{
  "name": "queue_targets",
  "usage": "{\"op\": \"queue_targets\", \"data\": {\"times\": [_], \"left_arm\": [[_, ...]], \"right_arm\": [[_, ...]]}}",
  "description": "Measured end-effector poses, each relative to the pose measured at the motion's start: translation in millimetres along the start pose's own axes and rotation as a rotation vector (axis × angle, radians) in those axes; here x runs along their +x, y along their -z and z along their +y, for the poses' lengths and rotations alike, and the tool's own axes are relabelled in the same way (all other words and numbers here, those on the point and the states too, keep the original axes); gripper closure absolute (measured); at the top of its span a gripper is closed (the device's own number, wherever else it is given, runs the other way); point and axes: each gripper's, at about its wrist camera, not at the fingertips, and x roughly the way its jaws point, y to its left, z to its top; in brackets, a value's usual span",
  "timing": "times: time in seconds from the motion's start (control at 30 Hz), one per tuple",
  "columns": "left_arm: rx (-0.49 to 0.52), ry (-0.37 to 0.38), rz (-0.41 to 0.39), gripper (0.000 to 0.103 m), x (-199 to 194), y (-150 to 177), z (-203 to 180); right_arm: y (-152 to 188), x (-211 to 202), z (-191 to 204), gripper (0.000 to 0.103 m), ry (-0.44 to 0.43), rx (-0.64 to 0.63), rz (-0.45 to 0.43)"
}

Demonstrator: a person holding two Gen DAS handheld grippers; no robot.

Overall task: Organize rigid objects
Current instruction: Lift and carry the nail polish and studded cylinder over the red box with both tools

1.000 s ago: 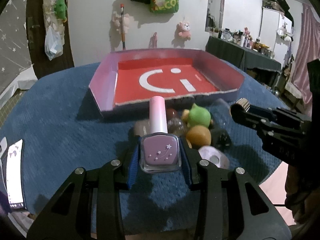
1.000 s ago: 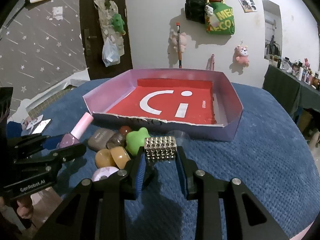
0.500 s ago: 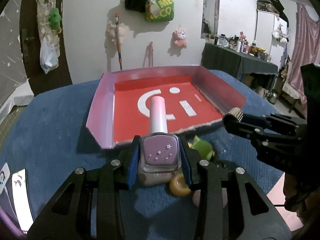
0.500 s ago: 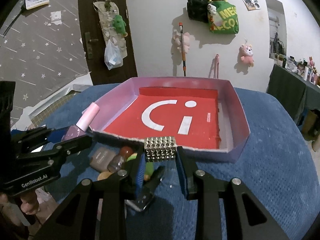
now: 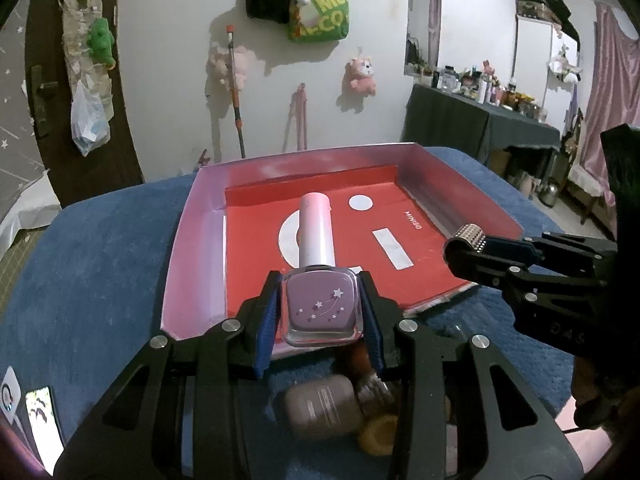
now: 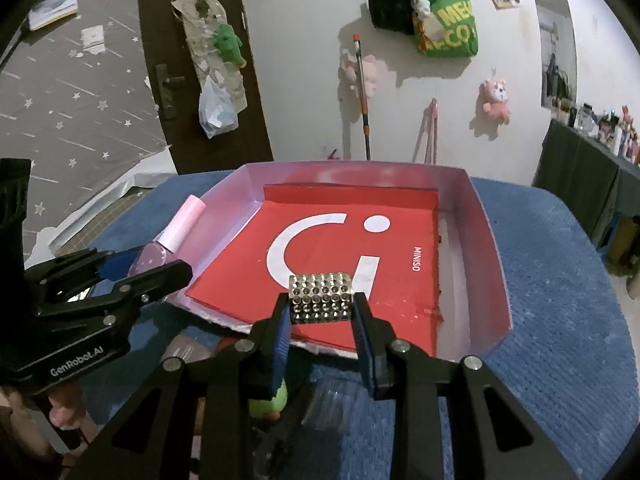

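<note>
I am reading MINISO in small white letters on the red liner of the tray (image 6: 476, 216), beside a large white logo of a curved stroke, a dot and a bar; the tray is one, pink-walled, sitting on the blue cloth (image 6: 560, 280). I am reading GenRobot.AI on the side of my left gripper (image 5: 322, 312) where the right wrist view is catching it; the green bag (image 5: 320, 12) on the wall is showing "ME" over "CO", the rest hidden.

My left gripper is clamping one nail polish bottle (image 5: 322, 308), lilac with white stars and a pale pink cap, upright over the tray's near edge; my right gripper (image 6: 320, 300) is clamping one studded silver cylinder (image 6: 320, 298), hanging over the near part of the red liner.

Below the left fingers I am counting three things lying on the cloth just short of the tray: a grey-brown container (image 5: 320, 406), a small brown bottle (image 5: 374, 394) and an orange piece (image 5: 378, 434); the right view is showing one green toy (image 6: 276, 402) beneath its fingers.
</note>
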Motion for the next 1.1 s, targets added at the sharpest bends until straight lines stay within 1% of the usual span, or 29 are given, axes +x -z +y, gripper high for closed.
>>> {"op": "queue_targets", "data": {"times": [0.13, 0.3, 0.47, 0.53, 0.67, 0.77, 1.1], "left_arm": [[-0.004, 0.008, 0.018, 0.068, 14.3, -10.5, 2.4], [-0.036, 0.026, 0.049, 0.068, 34.9, -24.4, 11.2], [-0.058, 0.031, 0.105, 0.068, 61.5, -34.5, 22.3], [-0.070, 0.037, 0.134, 0.068, 74.2, -36.7, 26.3], [-0.071, 0.018, 0.178, 0.068, 94.2, -38.5, 29.4], [-0.074, 0.022, 0.200, 0.068, 103.8, -39.2, 30.4], [-0.107, 0.024, 0.281, 0.068, 130.9, -32.7, 38.9]], "right_arm": [[-7.8, 12.4, -4.1, 0.071, 0.018, 0.000, 0.021], [-18.2, 28.6, -11.5, 0.071, 0.020, 0.014, 0.055], [-28.0, 49.4, -26.7, 0.071, 0.003, 0.069, 0.112], [-32.5, 57.7, -31.1, 0.071, 0.013, 0.076, 0.128], [-38.9, 72.1, -36.4, 0.071, 0.023, 0.084, 0.161], [-40.6, 83.6, -40.8, 0.071, 0.028, 0.097, 0.195], [-34.2, 109.8, -50.7, 0.071, 0.042, 0.127, 0.278]]}}
